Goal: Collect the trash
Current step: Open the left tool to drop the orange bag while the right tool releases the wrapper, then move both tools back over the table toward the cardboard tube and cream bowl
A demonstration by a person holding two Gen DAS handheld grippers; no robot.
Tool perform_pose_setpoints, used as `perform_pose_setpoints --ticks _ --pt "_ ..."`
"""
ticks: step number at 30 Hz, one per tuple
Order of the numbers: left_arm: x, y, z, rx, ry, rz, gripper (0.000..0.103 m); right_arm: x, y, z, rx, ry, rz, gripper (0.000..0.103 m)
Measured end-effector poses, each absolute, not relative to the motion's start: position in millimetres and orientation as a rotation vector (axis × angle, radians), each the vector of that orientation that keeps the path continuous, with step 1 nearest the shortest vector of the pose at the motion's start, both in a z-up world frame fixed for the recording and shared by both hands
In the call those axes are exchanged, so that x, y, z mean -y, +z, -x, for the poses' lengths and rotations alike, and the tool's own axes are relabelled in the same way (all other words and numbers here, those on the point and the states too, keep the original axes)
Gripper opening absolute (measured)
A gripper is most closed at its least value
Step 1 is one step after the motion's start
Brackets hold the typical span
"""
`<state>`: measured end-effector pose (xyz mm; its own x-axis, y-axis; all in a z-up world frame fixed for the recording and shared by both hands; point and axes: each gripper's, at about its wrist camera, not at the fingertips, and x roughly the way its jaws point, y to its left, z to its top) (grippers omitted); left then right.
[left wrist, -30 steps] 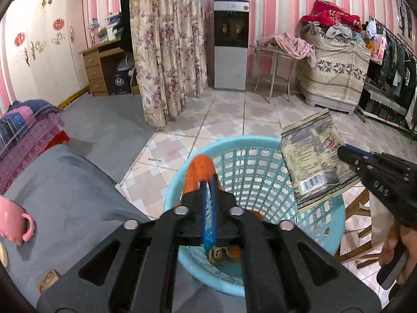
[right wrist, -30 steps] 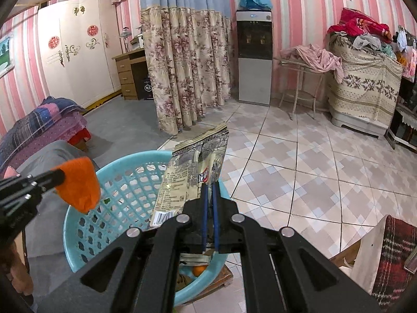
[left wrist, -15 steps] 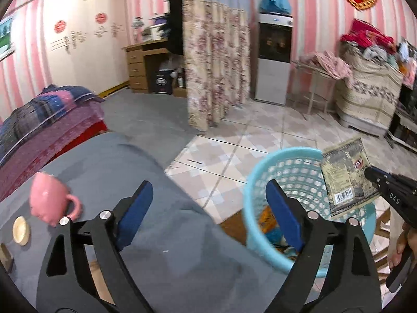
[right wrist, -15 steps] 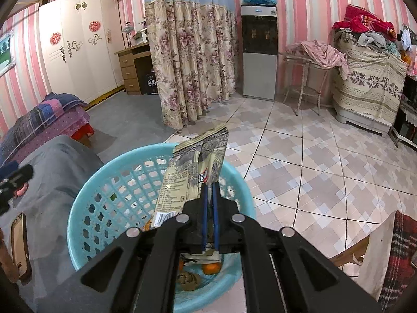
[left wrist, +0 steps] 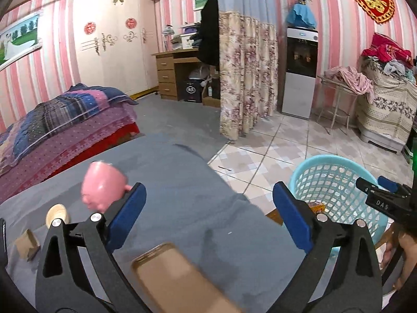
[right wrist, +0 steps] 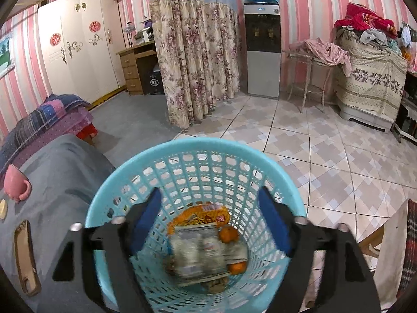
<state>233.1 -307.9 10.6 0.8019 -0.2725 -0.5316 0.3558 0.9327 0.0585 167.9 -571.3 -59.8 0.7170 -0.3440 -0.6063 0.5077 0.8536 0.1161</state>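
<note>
Inside basket (right wrist: 198, 154), blurred wrapper (right wrist: 199, 255).

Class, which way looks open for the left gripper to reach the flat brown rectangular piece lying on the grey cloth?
Probably yes, straight ahead: the left gripper is open, and the brown piece lies just below its fingers on the grey cloth with nothing between.

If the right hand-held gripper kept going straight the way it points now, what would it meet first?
Probably the grey-and-white wrapper lying in the blue basket: the right hand-held gripper, its jaws just opened and empty, aims into the basket. Depth is unclear.
</note>
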Motion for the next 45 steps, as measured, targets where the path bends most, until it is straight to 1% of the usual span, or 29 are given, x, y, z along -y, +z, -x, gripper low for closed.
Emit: perform_pose_setpoints --ticks 1,3,5,6,11,15,25,33,40,45 --pt "301 11 -231 -0.544 -0.331 -0.152 0.096 568 -57 -167 -0.595 -0.481 -0.279 0.088" --pt "288 12 -228 -0.544 -0.318 -0.138 0.096 560 -51 -165 -0.572 -0.481 -0.267 0.089" --pt "277 13 -226 -0.542 -0.303 -0.131 0.096 553 -47 -165 -0.551 -0.487 -0.254 0.094" --pt "273 13 -225 -0.541 -0.295 -0.128 0.097 547 -46 -164 -0.538 -0.491 -0.241 0.098" --pt "240 15 -221 -0.536 -0.257 -0.095 0.097 524 -39 -165 -0.525 -0.509 -0.170 0.098" --pt "211 15 -216 -0.527 -0.224 -0.079 0.097 509 -29 -163 -0.499 -0.494 -0.165 0.098" --pt "120 -3 -203 -0.556 -0.105 -0.036 0.097 451 -20 -166 -0.453 -0.438 -0.120 0.098" --pt "54 -27 -197 -0.605 0.007 -0.015 0.097 398 -27 -184 -0.504 -0.317 -0.170 0.098" --pt "15 -51 -205 -0.653 0.092 -0.013 0.097 353 -43 -200 -0.554 -0.212 -0.216 0.098" --pt "-16 -56 -220 -0.663 0.124 0.029 0.097 311 -47 -207 -0.536 -0.144 -0.139 0.098"
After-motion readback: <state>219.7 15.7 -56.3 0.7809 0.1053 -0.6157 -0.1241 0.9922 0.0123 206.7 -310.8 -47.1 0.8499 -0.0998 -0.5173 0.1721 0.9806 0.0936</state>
